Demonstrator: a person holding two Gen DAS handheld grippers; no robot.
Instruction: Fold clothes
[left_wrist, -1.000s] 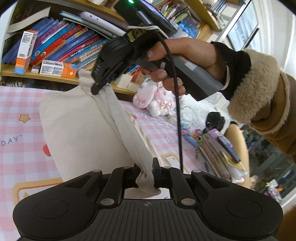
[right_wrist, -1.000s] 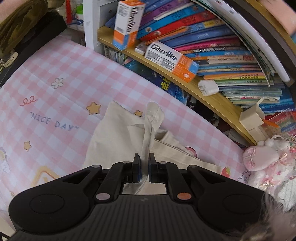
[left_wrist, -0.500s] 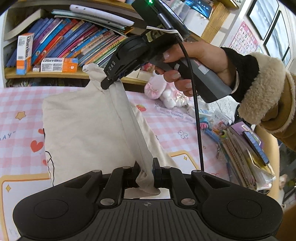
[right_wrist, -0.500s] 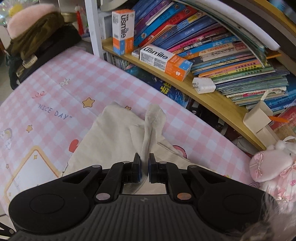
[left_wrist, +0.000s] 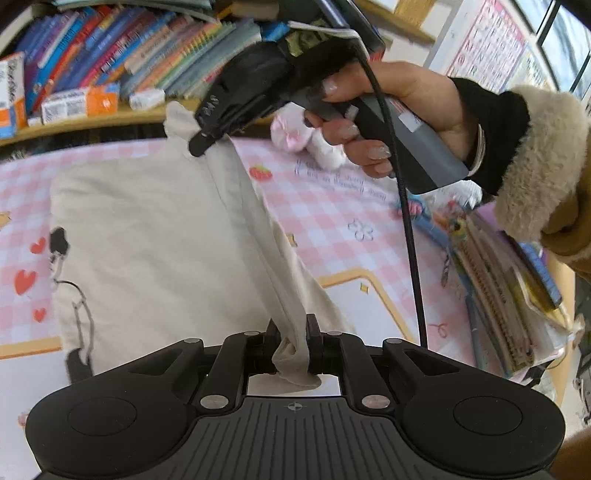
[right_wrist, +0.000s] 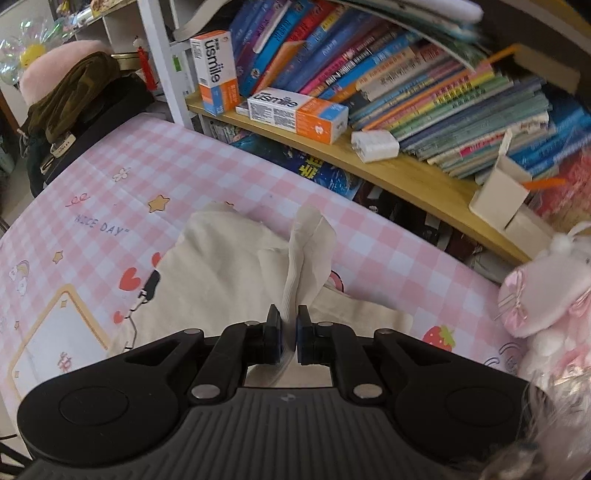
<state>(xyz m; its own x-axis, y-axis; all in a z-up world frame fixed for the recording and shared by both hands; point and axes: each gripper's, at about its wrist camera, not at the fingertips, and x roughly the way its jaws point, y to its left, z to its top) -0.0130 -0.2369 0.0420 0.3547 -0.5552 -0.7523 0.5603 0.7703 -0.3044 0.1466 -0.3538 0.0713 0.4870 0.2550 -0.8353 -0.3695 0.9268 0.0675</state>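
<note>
Both views bright, soft daylight; window (left_wrist: 554, 33) at 1 o'clock in left wrist view is blown out. Shadows faint. Heavy fisheye bending, black corners. Motion blur on books (right_wrist: 424, 85) toward 2 o'clock in right wrist view; cream cloth (left_wrist: 155, 236) reasonably sharp.

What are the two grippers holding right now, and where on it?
Both are shut on the cream fabric garment along one lifted edge: left gripper at the near end, right gripper at the far end.

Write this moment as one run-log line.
step: fold | left gripper: shut on cream garment | right gripper: shut on cream garment | edge lifted above pink checked cloth
</note>
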